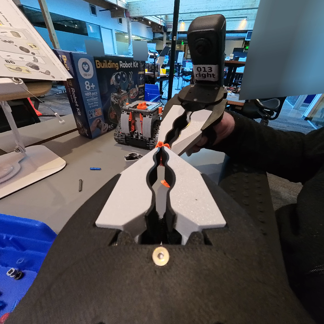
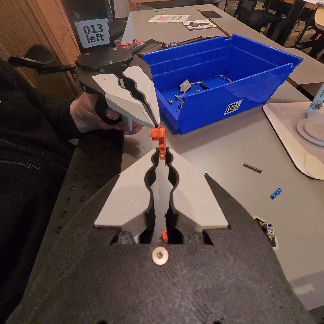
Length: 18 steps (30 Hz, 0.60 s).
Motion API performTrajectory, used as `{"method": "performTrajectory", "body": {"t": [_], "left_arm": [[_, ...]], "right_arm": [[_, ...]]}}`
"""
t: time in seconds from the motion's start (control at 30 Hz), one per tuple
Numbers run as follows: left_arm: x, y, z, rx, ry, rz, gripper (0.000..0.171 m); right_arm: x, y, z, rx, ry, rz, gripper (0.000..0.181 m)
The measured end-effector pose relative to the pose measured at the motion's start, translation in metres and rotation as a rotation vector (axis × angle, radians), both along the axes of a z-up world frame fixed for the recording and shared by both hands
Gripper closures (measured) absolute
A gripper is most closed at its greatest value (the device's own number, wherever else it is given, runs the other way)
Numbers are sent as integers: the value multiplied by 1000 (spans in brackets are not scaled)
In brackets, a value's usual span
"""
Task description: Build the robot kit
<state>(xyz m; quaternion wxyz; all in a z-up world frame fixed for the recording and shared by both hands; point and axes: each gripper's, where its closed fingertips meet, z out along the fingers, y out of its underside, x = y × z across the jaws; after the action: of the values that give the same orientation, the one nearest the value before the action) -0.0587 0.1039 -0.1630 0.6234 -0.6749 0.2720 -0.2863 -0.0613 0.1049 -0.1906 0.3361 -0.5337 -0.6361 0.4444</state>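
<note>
My left gripper (image 1: pixel 161 149) is shut on a small orange building-kit part (image 1: pixel 161 157), held at its tips above the grey table (image 1: pixel 105 192). My right gripper (image 2: pixel 162 149) is shut on the thin lower end of the same orange part (image 2: pixel 162 154). The part's chunkier upper end (image 2: pixel 157 133) sits at the left gripper's tips (image 2: pixel 156 124). The two grippers meet tip to tip, the right gripper (image 1: pixel 168 148) coming in from the upper right in the left wrist view. A hand in a dark sleeve holds each gripper.
A tracked robot model (image 1: pixel 140 122) and its kit box (image 1: pixel 105 91) stand behind. An instruction booklet (image 1: pixel 26 43) rests on a white stand (image 1: pixel 35 166). A blue bin (image 2: pixel 219 78) holds small parts. A blue pin (image 2: pixel 276 193), a black axle (image 2: pixel 252 168) and a grey part (image 2: pixel 268 228) lie loose. My left and right fingertips are right by each other.
</note>
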Motion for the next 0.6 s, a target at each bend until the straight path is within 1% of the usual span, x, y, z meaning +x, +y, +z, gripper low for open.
{"method": "performTrajectory", "body": {"t": [0.6], "left_arm": [[-3,3,-5,-37,-13,6,171]], "right_arm": [[2,4,4,-49,20,-5,177]]}}
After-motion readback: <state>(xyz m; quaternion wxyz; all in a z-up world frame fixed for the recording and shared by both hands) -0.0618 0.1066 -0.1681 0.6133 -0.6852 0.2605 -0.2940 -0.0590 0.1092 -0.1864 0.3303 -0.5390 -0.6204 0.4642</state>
